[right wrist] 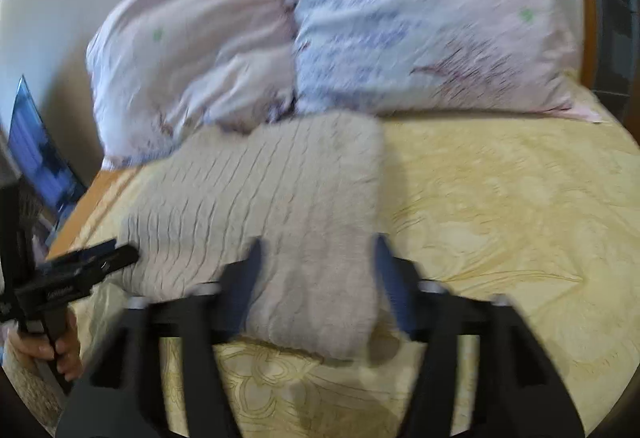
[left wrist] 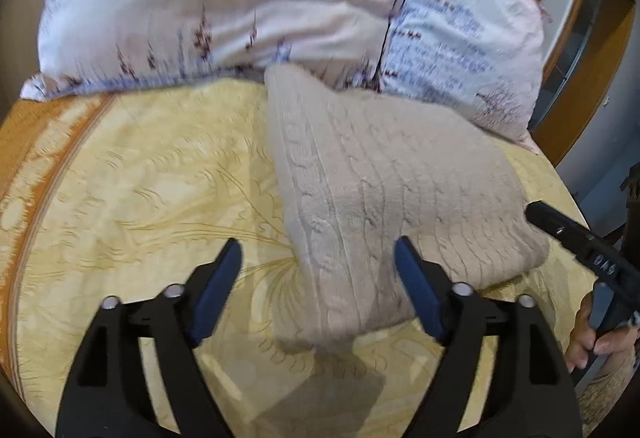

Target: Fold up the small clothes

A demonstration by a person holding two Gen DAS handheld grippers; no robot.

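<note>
The beige knit garment [left wrist: 384, 190] lies folded on the bed [left wrist: 140, 198], seemingly nearly done, with left gripper [left wrist: 318, 270] and right gripper [right wrist: 318, 266] fingers apart, holding nothing.

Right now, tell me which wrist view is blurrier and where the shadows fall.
Right wrist view: heavier motion blur, smearing the pillows and the right gripper itself; the knit garment casts a shadow on the bedspread under its near end. Left wrist view: milder blur; the left gripper stays crisp, with a darker shadow patch below the garment's near tip.
</note>
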